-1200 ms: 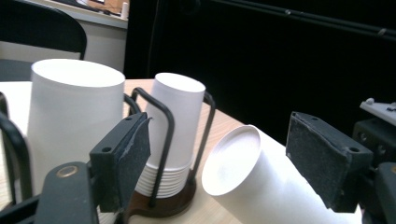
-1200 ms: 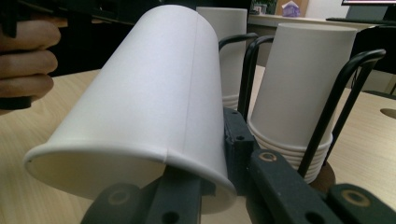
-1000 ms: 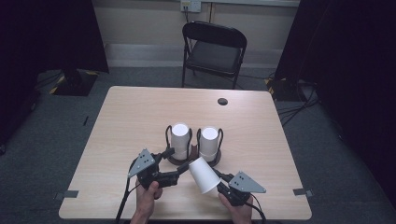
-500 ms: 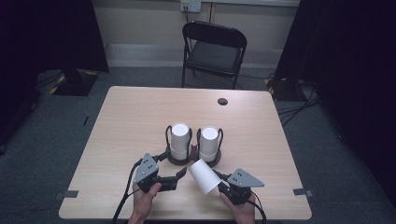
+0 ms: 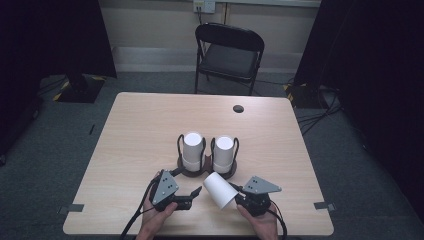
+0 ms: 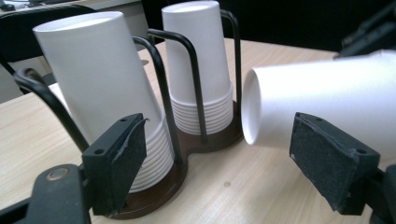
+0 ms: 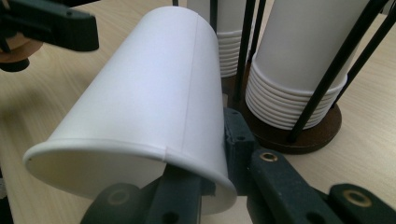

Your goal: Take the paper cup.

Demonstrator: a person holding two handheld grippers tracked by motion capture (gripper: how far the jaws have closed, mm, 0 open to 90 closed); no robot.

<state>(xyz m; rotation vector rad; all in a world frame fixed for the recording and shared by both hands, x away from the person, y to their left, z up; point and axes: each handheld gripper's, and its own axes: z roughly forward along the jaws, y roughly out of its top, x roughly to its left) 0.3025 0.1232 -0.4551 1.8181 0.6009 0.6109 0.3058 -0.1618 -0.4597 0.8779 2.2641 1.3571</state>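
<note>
Two stacks of white paper cups, upside down [image 5: 192, 149] [image 5: 223, 152], stand in a black wire holder with a brown base [image 5: 194, 173] in the near middle of the table. My right gripper [image 5: 234, 195] [image 7: 205, 158] is shut on the rim of a single white cup [image 5: 219, 189] [image 7: 154, 93], which is tilted on its side, closed end toward the holder. My left gripper [image 5: 193, 193] [image 6: 219, 128] is open just left of that cup [image 6: 327, 88]. Its jaws have just been closing slightly, and the pads touch nothing. Both stacks [image 6: 93, 70] [image 6: 198, 56] rise right behind it.
The wooden table [image 5: 140, 130] has a dark round hole [image 5: 238, 108] near its far right edge. A black folding chair [image 5: 227, 57] stands beyond the far edge. Cables lie on the floor at the right [image 5: 320, 112].
My left gripper has drawn back a little from the held cup, toward the near edge. The right gripper and its cup have hardly moved.
</note>
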